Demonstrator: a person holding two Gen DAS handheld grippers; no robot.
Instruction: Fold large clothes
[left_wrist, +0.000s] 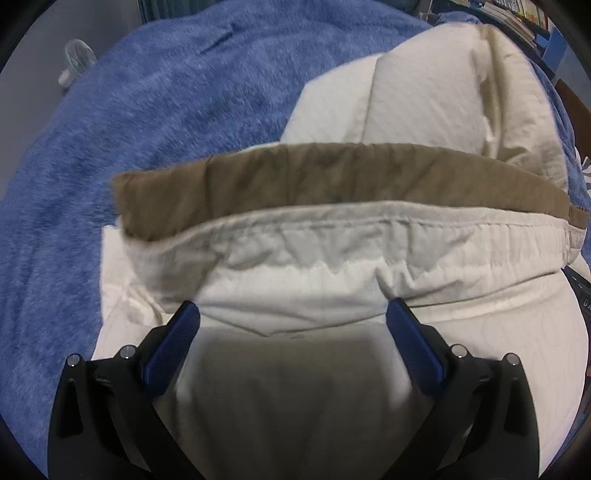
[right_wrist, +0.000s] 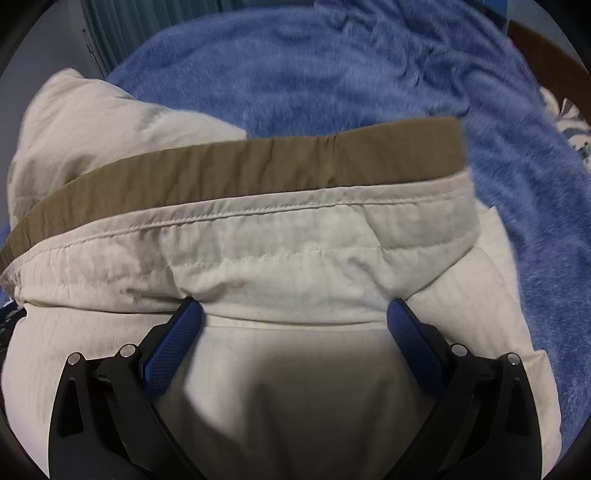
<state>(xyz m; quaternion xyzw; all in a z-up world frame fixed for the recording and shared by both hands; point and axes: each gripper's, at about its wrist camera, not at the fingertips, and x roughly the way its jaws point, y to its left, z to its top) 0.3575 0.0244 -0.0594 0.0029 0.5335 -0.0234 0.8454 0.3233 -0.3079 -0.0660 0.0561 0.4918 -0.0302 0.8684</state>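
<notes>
Hiding under the folded hem (left_wrist: 332, 254), both gripper fingertips (right_wrist: 190, 310).

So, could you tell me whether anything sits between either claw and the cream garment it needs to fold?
Nothing visible does. The left claw and right claw are both open directly over the cream quilted garment, fingertips at its fabric near the brown-lined hem. Only the blue fleece blanket lies underneath.
</notes>
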